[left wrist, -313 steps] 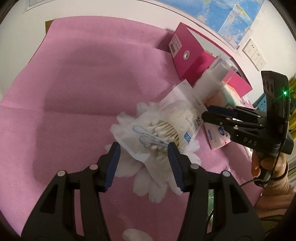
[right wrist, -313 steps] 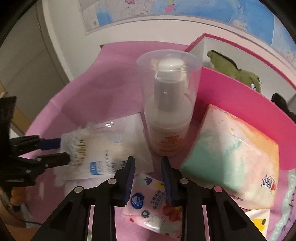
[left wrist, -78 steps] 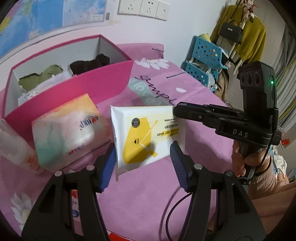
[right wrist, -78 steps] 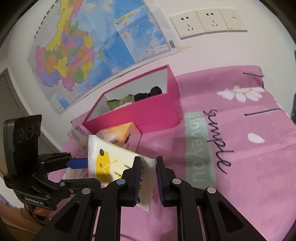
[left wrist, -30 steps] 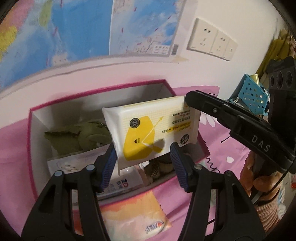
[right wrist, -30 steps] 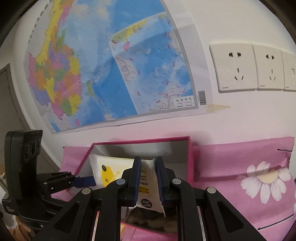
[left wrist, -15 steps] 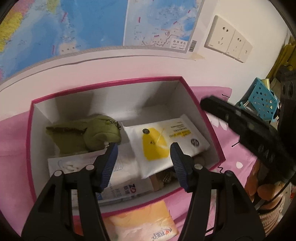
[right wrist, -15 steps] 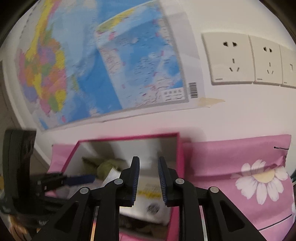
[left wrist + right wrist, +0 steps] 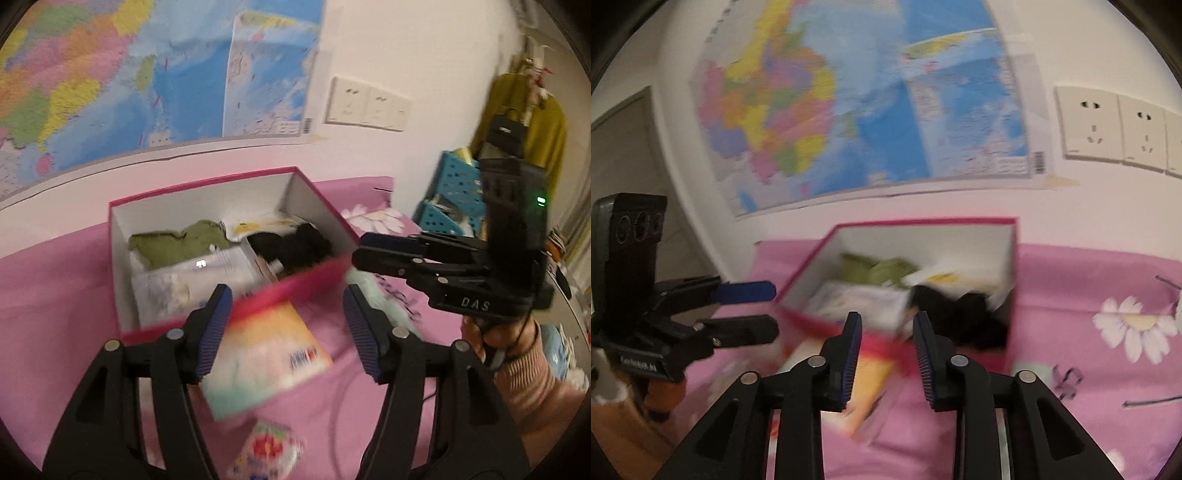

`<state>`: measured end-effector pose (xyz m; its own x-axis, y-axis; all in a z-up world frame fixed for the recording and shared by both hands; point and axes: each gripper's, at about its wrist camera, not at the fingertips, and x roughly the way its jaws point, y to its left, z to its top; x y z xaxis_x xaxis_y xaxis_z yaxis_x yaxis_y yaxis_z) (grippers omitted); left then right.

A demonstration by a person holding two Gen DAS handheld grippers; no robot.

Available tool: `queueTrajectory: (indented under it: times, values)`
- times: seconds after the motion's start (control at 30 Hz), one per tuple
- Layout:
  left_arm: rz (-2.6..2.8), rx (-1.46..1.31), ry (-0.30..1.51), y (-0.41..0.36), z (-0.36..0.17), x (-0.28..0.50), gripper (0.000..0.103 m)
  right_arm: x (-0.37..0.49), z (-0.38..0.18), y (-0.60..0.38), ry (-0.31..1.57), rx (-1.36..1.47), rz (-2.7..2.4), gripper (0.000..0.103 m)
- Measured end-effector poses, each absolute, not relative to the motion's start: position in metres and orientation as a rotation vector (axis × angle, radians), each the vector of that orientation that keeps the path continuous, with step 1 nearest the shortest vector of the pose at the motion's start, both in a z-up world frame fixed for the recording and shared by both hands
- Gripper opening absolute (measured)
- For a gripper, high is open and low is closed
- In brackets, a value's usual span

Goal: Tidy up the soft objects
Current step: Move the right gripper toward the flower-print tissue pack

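1. The left gripper (image 9: 286, 332) has its jaws spread wide and holds nothing.
2. The right gripper (image 9: 886, 354) is open and empty too.
3. The yellow wipes pack (image 9: 258, 224) lies in the pink box (image 9: 236, 308), out past both sets of jaws.
4. A soft tissue pack (image 9: 266, 362) sits between the left jaws, just outside the box.

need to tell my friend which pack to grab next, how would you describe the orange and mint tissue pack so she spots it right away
Find the open pink box on the pink cloth by the wall map. The tissue pack lies flat on the cloth just outside the box's near wall, between the left tongs. Unlike the small flowery packet nearer the camera, it is big and pillow-shaped, fading from orange to mint green.
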<state>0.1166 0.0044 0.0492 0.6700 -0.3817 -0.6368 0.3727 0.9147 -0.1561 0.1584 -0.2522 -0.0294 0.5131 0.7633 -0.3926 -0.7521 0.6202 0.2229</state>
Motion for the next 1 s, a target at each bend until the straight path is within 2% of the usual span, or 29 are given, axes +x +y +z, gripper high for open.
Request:
queueTrajectory:
  times: [0.3, 0.47, 0.53, 0.73, 0.87, 0.93, 1.0]
  values:
    - [-0.399, -0.094, 0.811, 0.046, 0.002, 0.061, 0.065, 0.112, -0.071, -0.224, 0.608, -0.037, 1.079, 0.033]
    - [-0.351, -0.166, 0.93, 0.062, -0.042, 0.051, 0.065, 0.108, -0.103, -0.201, 0.712, -0.054, 1.105, 0.034]
    - [-0.344, -0.196, 0.966, 0.064, -0.056, 0.048, 0.065, 0.108, -0.111, -0.195, 0.739, -0.057, 1.108, 0.037]
    - [-0.348, -0.247, 1.008, 0.067, -0.076, 0.032, 0.065, 0.11, -0.13, -0.173, 0.789, -0.07, 1.12, 0.038]
    - [-0.36, -0.257, 1.024, 0.063, -0.081, 0.025, 0.058, 0.113, -0.138, -0.163, 0.814, -0.056, 1.12, 0.038]
    - [-0.372, -0.264, 1.028, 0.06, -0.082, 0.025, 0.05, 0.115, -0.141, -0.161, 0.822, -0.045, 1.127, 0.038]
    - [-0.38, -0.262, 1.032, 0.057, -0.083, 0.025, 0.046, 0.115, -0.142, -0.161, 0.827, -0.033, 1.135, 0.038]
